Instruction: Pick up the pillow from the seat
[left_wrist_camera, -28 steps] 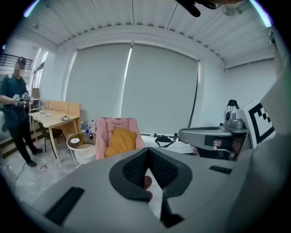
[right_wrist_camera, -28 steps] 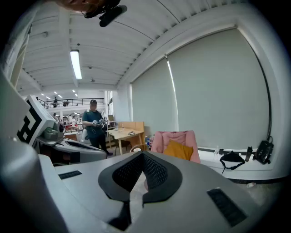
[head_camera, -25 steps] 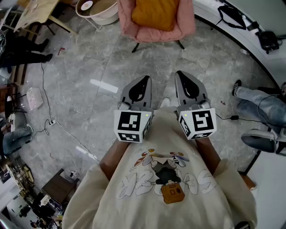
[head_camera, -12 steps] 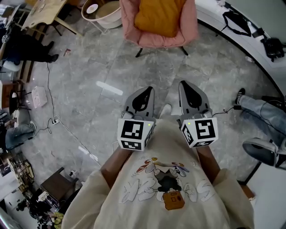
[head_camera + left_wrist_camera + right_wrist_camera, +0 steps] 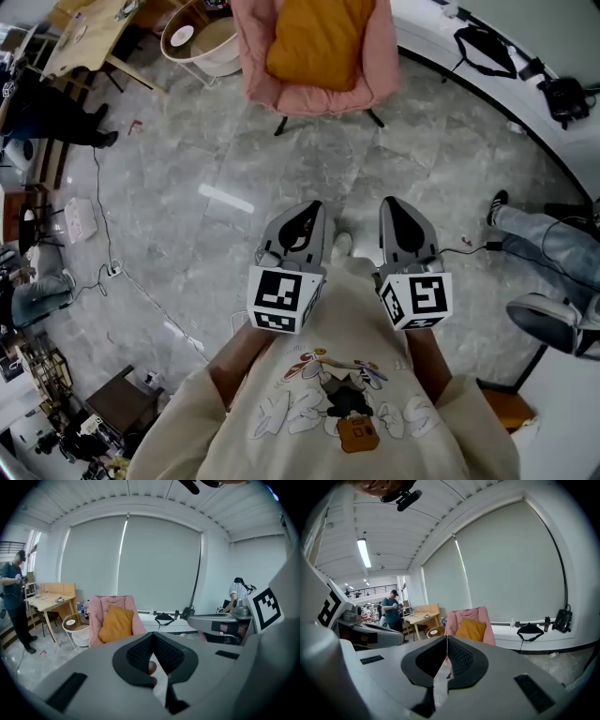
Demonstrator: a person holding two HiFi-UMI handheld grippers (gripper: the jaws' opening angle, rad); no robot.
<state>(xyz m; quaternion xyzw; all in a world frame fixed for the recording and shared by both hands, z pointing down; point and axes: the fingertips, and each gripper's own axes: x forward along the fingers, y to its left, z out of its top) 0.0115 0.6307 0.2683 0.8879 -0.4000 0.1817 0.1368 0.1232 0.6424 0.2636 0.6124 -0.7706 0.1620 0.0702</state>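
An orange pillow (image 5: pixel 319 42) leans on the seat and back of a pink armchair (image 5: pixel 377 66) at the top of the head view. It stands well beyond both grippers, across bare marble floor. My left gripper (image 5: pixel 306 212) and right gripper (image 5: pixel 394 206) are side by side in front of the person's chest, both shut and holding nothing. In the left gripper view the pillow (image 5: pixel 115 623) and chair (image 5: pixel 102 607) appear left of the shut left gripper (image 5: pixel 152 638). From the right gripper view the pillow (image 5: pixel 471 629) sits just beyond the shut right gripper (image 5: pixel 447 640).
A round white side table (image 5: pixel 202 33) and a wooden desk (image 5: pixel 89 28) stand left of the chair. A standing person (image 5: pixel 13 599) is by the desk. A seated person's legs (image 5: pixel 548 230) are at the right. A black bag (image 5: pixel 487 42) lies on the ledge. Cables (image 5: pixel 103 248) run over the floor at left.
Both grippers now sit lower in the head view and stay shut. The chair and pillow show more fully at the top, and the floor has shifted as the person moved forward.
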